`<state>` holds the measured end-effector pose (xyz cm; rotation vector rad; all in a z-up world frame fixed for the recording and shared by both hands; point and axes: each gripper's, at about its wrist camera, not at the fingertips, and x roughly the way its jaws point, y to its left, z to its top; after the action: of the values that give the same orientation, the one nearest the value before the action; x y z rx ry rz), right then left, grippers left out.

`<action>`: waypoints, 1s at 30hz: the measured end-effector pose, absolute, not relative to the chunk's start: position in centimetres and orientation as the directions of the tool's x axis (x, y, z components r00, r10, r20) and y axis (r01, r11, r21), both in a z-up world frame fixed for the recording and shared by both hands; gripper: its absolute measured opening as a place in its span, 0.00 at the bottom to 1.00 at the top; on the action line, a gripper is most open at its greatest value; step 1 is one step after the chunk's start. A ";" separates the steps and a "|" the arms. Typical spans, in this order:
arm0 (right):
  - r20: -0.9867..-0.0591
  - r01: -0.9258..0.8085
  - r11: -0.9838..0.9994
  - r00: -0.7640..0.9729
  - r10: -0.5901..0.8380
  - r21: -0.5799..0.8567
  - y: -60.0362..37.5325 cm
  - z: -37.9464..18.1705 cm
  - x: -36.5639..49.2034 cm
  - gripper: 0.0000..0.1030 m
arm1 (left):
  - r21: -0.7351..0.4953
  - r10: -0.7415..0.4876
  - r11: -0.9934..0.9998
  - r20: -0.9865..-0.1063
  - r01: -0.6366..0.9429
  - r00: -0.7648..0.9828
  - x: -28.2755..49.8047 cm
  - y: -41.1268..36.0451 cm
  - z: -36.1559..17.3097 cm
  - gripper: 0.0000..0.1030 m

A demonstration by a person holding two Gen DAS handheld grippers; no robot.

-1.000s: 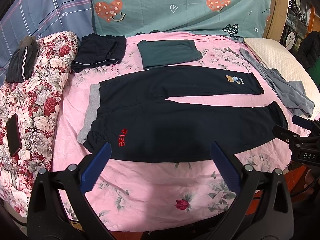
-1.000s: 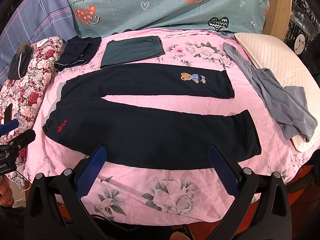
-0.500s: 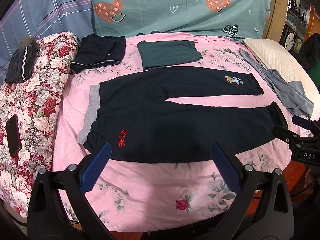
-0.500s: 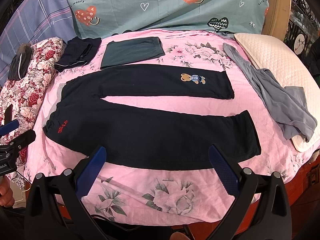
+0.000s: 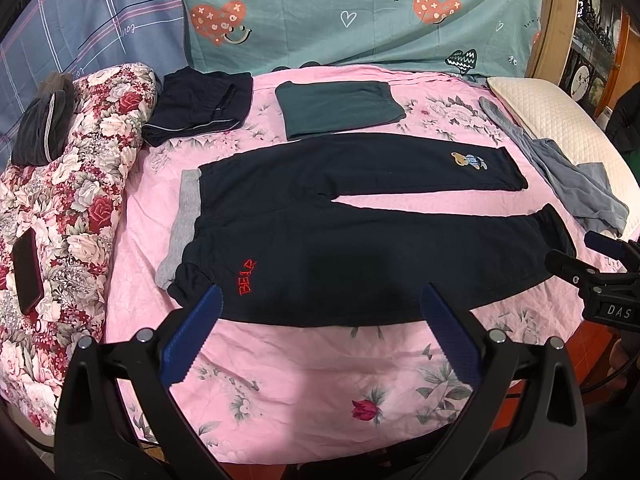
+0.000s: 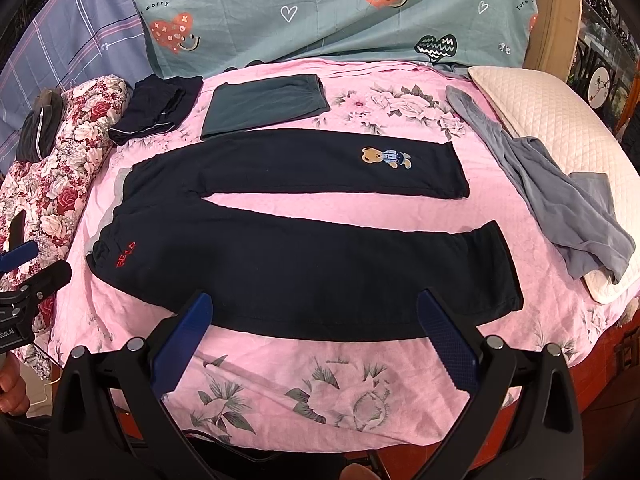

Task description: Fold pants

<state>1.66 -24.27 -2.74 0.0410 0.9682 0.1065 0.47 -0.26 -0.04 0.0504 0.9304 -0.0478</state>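
Note:
Dark navy pants (image 5: 360, 224) lie spread flat on the pink floral bedsheet (image 5: 304, 384), waist to the left, legs to the right, with red "BEAR" lettering and a bear patch. They also show in the right wrist view (image 6: 304, 248). My left gripper (image 5: 320, 312) is open and empty, hovering just before the near edge at the waist end. My right gripper (image 6: 316, 316) is open and empty, near the lower leg's front edge. Each gripper shows at the edge of the other's view.
Folded dark green pants (image 5: 340, 108) and a folded navy garment (image 5: 200, 108) lie behind. A grey garment (image 5: 576, 176) lies at the right by a white pillow (image 5: 560, 120). A floral quilt (image 5: 60, 208) with a phone (image 5: 27, 272) is at left.
Both grippers have edged slightly closer to the pants. The pants have not moved.

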 end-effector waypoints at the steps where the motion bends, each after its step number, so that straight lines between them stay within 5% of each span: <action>1: -0.820 -0.072 0.994 0.563 0.108 0.081 -24.3 -2.7 1.6 0.99 | 0.024 -0.018 0.998 -0.803 0.063 0.596 0.5 -0.3 -0.1 0.98; 24: -0.830 -0.067 0.995 0.548 0.100 0.076 -24.2 -3.2 2.4 0.99 | 0.012 -0.031 0.997 -0.815 0.070 0.579 1.8 -0.3 -0.5 0.98; 30: -0.833 -0.116 0.981 0.518 0.193 0.155 -24.1 -3.8 3.0 0.99 | 0.002 -0.026 0.999 -0.835 0.050 0.549 3.2 0.6 -1.5 0.98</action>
<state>3.03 -24.07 -3.79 0.0830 1.0094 0.1859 3.16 0.61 -1.48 0.0270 0.9882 -0.0448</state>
